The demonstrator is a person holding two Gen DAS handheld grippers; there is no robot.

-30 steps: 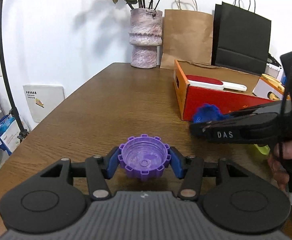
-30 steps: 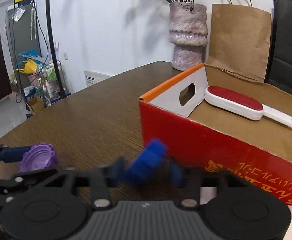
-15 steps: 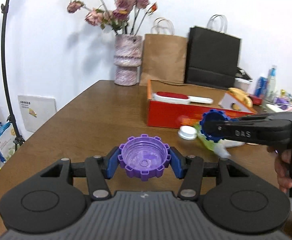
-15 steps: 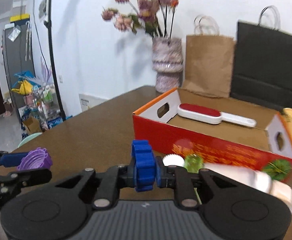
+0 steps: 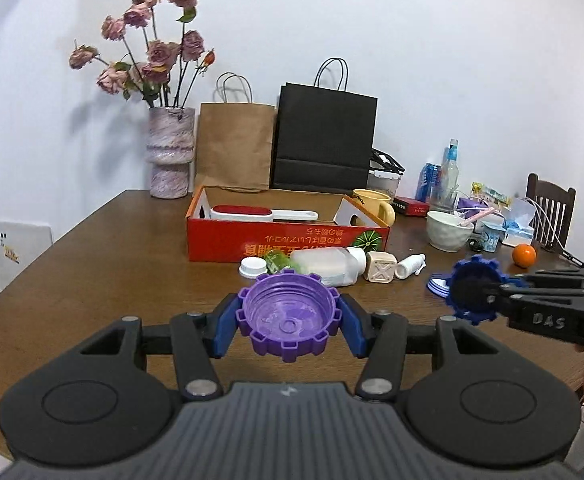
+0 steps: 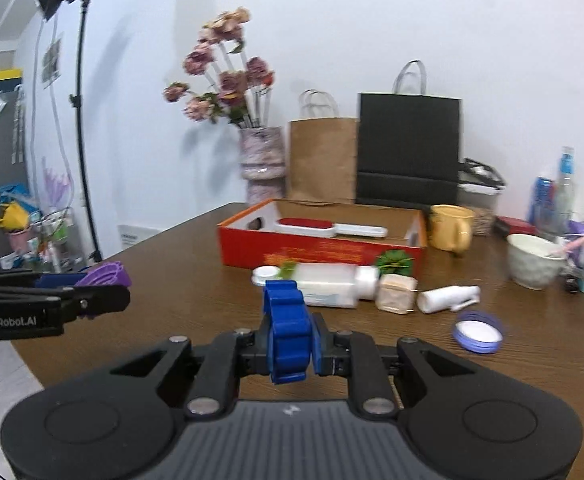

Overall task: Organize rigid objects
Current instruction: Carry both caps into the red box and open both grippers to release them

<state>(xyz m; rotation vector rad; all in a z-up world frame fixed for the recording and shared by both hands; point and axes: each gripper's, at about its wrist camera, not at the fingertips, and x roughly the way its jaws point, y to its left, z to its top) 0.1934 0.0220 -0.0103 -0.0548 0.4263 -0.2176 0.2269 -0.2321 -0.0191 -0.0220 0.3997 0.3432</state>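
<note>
My left gripper [image 5: 288,322] is shut on a purple toothed cap [image 5: 287,314], held hollow side up above the near table. My right gripper [image 6: 289,346] is shut on a dark blue toothed cap [image 6: 287,338], held on edge; in the left wrist view that blue cap [image 5: 474,292] shows at the right. The purple cap [image 6: 105,276] appears at the left of the right wrist view. Ahead stands an open red cardboard box [image 5: 227,246] with a red-and-white lint brush [image 5: 251,213] inside.
In front of the box lie a white bottle [image 5: 326,266], a white lid [image 5: 253,267], a beige cube [image 5: 380,271], a small spray bottle [image 5: 410,265] and a blue-rimmed lid [image 6: 476,331]. A yellow mug [image 5: 374,204], white bowl [image 5: 448,232], orange [image 5: 524,255], flower vase [image 5: 170,152] and paper bags stand behind.
Both grippers have drawn back from the red box and risen, each keeping its cap. The box and the items before it now look farther away, and more of the table shows.
</note>
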